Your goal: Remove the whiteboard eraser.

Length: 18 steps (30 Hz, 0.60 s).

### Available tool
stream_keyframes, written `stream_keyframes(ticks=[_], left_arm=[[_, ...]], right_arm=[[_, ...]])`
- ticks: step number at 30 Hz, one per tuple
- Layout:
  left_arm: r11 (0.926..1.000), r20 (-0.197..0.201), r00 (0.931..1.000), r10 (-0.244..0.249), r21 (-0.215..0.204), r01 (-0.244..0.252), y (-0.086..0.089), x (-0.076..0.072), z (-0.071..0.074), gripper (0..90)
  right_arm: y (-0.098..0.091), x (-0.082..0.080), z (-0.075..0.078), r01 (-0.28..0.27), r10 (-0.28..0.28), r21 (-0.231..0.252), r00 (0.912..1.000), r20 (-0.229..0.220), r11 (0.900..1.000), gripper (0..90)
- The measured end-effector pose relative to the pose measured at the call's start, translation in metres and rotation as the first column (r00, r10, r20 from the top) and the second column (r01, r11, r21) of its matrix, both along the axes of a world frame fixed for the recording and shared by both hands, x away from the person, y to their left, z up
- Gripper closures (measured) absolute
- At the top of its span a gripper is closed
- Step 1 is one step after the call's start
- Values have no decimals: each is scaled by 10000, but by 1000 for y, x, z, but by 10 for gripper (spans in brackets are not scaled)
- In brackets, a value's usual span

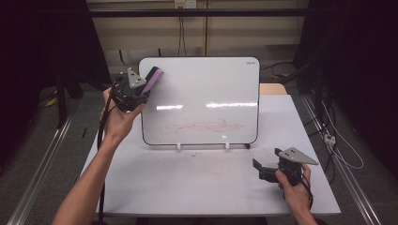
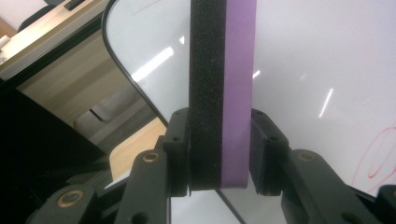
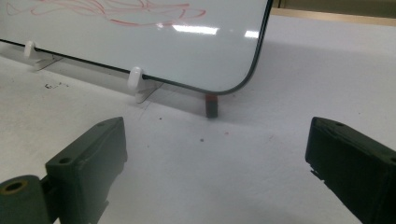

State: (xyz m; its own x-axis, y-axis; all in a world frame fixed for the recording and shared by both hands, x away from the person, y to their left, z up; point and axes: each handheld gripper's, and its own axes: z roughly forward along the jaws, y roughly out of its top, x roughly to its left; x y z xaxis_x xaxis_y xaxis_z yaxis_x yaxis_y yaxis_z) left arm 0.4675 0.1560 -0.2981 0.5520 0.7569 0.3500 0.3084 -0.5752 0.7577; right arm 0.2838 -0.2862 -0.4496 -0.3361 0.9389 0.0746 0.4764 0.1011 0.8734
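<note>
Here, my left gripper [image 1: 141, 93] is raised at the far left of the table [image 1: 197, 187], its jaws clamped on an eraser [image 1: 153, 79] with a black felt side and a purple back. In the left gripper view the eraser [image 2: 222, 93] stands upright between the jaws, just in front of the whiteboard [image 2: 317, 70], near the board's upper left corner; I cannot tell whether the felt touches the surface. The whiteboard [image 1: 202, 84] stands upright on small white feet [image 1: 179, 146] toward the far side of the table, with a red scribble [image 1: 199, 125] low on its face. My right gripper [image 1: 264, 169] rests low at the near right, well apart from the board, jaws spread wide and holding nothing. In the right gripper view, a small dark object [image 3: 211, 106] sits by the whiteboard's lower right corner.
</note>
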Motion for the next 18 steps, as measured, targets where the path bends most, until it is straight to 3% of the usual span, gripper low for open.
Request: stream_keyframes(ticks=[8, 9, 18], left_arm=[[9985, 243, 9991, -342, -425, 352, -1, -10, 2, 643], [9975, 347, 9989, -327, -622, 348, -1, -11, 1, 643], [9936, 329, 9976, -612, -933, 641, 0, -20, -7, 643]], right_arm=[[0, 0, 0, 75, -75, -15, 10000, 24, 10000, 54], [0, 0, 0, 181, -181, -81, 9998, 55, 9998, 62], [0, -3, 0, 427, -429, 109, 9988, 215, 9990, 60]])
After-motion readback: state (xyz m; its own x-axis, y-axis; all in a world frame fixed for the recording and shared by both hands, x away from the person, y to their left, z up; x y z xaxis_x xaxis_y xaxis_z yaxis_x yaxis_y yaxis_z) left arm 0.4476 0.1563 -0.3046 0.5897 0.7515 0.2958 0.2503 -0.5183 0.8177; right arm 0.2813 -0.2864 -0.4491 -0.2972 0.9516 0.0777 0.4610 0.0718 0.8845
